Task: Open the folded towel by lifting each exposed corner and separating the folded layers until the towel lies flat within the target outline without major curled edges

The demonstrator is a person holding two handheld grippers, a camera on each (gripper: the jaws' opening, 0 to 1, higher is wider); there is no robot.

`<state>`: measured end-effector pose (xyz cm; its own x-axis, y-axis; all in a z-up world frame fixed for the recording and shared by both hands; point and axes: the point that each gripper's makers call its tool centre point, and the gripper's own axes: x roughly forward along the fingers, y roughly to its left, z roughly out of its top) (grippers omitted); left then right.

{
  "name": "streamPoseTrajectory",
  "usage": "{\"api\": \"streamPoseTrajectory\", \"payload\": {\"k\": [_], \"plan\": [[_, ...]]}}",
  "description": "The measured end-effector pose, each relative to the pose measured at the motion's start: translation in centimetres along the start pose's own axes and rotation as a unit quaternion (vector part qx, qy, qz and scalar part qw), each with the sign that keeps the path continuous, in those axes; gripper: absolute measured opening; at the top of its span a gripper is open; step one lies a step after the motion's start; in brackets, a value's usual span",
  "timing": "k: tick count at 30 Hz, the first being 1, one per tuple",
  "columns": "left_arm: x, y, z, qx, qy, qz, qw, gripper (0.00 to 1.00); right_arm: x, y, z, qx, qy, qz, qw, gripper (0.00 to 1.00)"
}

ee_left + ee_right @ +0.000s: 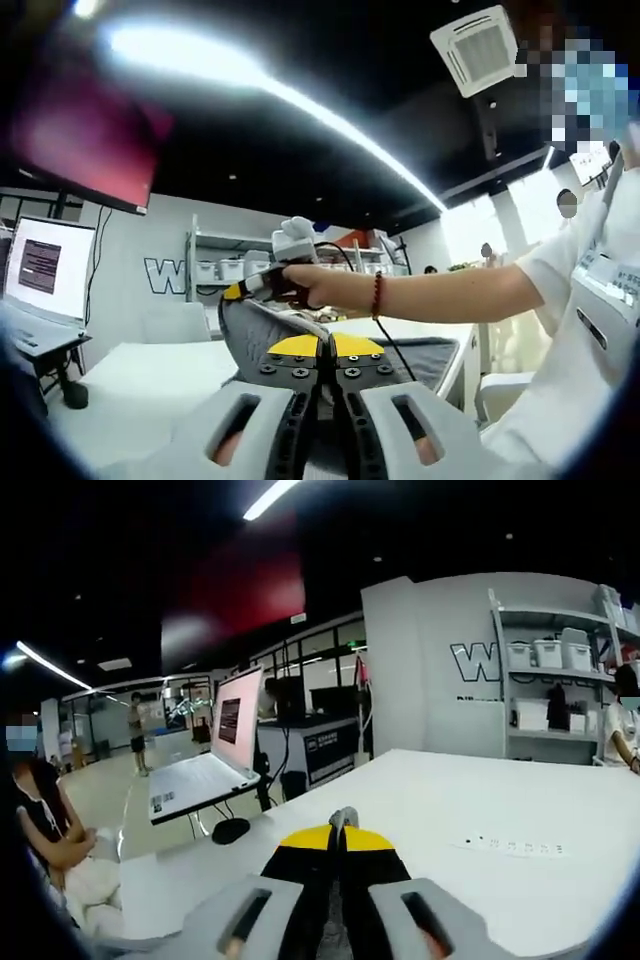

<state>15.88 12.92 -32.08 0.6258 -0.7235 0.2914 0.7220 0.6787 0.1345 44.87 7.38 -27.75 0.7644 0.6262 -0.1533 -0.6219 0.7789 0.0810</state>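
The grey towel [268, 332] hangs in the air above the white table [150, 385], stretched between the two grippers. My left gripper [320, 348] has its yellow-tipped jaws pressed together on the towel's near edge. Further off, a person's hand holds my right gripper [236, 291], shut on another part of the towel's edge. More of the towel [425, 358] drapes to the right behind the left jaws. In the right gripper view, my right gripper [338, 832] is shut, and a small grey tuft of towel [346, 816] sticks out between its tips above the table [470, 800].
An open laptop [215, 755] sits on a side stand left of the table, also seen as the laptop [45, 270]. A white power strip [512, 846] lies on the table. Shelves with bins [545, 680] line the back wall. A person [45, 830] sits at far left.
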Motion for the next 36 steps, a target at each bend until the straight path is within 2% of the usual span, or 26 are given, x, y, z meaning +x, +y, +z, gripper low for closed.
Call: {"api": "streamPoseTrajectory", "payload": {"k": [8,11,14,18,19,23,36], "plan": [[-0.7,0.8,0.2,0.004,-0.001,0.013,0.9999,0.0,0.3,0.8,0.2,-0.011,-0.002,0.007,0.9999,0.0],[-1.2,1.1,0.3,0.018,0.003,0.022,0.9996,0.0,0.8,1.4,0.7,0.004,-0.007,0.02,0.9998,0.0],[-1.5,1.5,0.4,0.024,0.004,0.029,0.9993,0.0,1.1,1.8,0.9,0.0,-0.008,0.023,0.9997,0.0],[-1.9,1.4,0.8,0.026,-0.002,0.029,0.9992,0.0,1.3,2.8,1.2,0.0,-0.017,0.035,0.9992,0.0],[-2.1,1.6,0.8,0.028,0.0,0.032,0.9991,0.0,1.4,3.2,1.4,-0.012,-0.02,0.035,0.9991,0.0],[-2.6,2.1,1.2,0.028,-0.005,0.04,0.9988,0.0,1.7,3.8,2.2,-0.008,-0.032,0.045,0.9985,0.0],[-3.9,3.5,1.7,0.035,-0.006,0.06,0.9975,0.0,2.4,5.3,2.2,-0.009,-0.04,0.057,0.9975,0.0]]}}
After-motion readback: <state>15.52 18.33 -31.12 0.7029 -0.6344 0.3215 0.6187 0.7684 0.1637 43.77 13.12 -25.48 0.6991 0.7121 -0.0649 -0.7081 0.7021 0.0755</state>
